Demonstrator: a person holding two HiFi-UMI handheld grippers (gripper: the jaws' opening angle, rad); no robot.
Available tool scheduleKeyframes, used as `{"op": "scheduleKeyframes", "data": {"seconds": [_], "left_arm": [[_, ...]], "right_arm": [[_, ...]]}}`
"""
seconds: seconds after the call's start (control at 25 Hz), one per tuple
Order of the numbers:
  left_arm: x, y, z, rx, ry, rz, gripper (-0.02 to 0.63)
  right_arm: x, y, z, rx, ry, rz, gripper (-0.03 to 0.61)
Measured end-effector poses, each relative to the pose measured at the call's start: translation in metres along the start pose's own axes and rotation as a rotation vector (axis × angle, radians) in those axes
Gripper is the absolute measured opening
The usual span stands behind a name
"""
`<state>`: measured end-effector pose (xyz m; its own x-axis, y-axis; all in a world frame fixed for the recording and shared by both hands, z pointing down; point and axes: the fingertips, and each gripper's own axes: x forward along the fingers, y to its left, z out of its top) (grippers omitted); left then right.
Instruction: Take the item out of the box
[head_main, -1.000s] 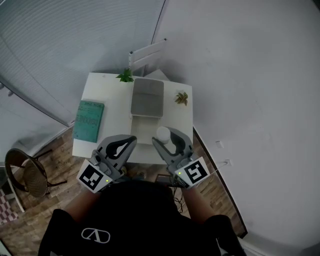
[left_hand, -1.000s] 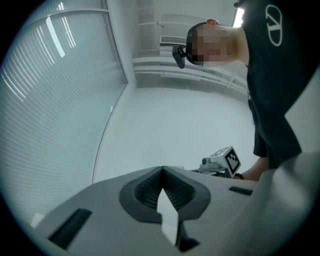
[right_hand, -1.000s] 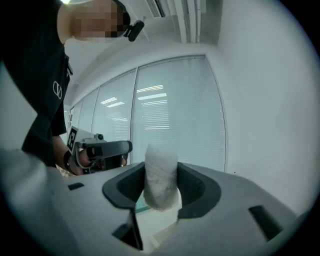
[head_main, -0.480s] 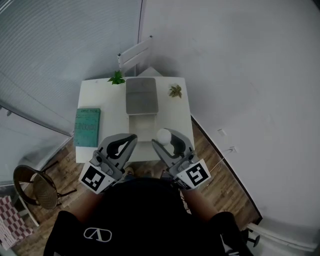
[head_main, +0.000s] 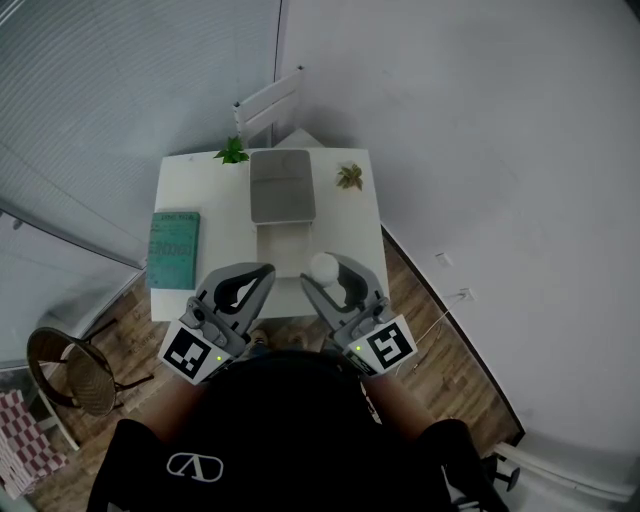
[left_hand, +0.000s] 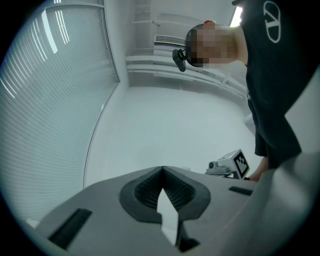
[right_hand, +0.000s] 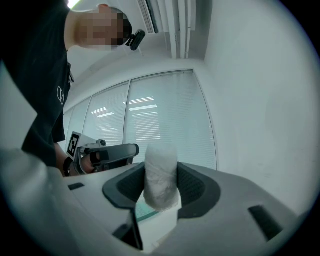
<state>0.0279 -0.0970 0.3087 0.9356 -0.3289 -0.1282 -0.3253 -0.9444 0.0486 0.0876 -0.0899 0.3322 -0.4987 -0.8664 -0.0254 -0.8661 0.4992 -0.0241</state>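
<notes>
In the head view a white box (head_main: 284, 256) stands open on the white table (head_main: 205, 195), its grey lid (head_main: 281, 186) laid back behind it. My right gripper (head_main: 323, 272) hovers over the table's near edge, beside the box's right front corner. It is shut on a white wrapped roll-shaped item (head_main: 324, 266). The right gripper view shows that item (right_hand: 160, 176) upright and pinched between the dark pads. My left gripper (head_main: 266, 272) hangs level to the left of the right one. Its jaws (left_hand: 162, 168) are shut and hold nothing.
A green book (head_main: 173, 248) lies on the table's left side. Two small plants (head_main: 232, 152) (head_main: 350, 178) flank the lid. A white chair (head_main: 268, 105) stands behind the table, a wicker chair (head_main: 70, 365) on the wood floor at the near left. Blinds run along the left, a plain wall along the right.
The head view has swung, so the table now sits further left and squarer in the picture. Both grippers stay side by side at its near edge, and the right one keeps its grip on the item.
</notes>
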Motion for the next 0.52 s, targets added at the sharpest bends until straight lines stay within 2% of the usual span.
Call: {"op": "scheduleKeyframes", "data": {"seconds": [0.52], "left_arm": [[-0.0060,-0.0039,-0.0017,0.008,0.002,0.027,0.005]], "right_arm": [[-0.0019,-0.0004,-0.0005,-0.020,0.000,0.017,0.187]]}}
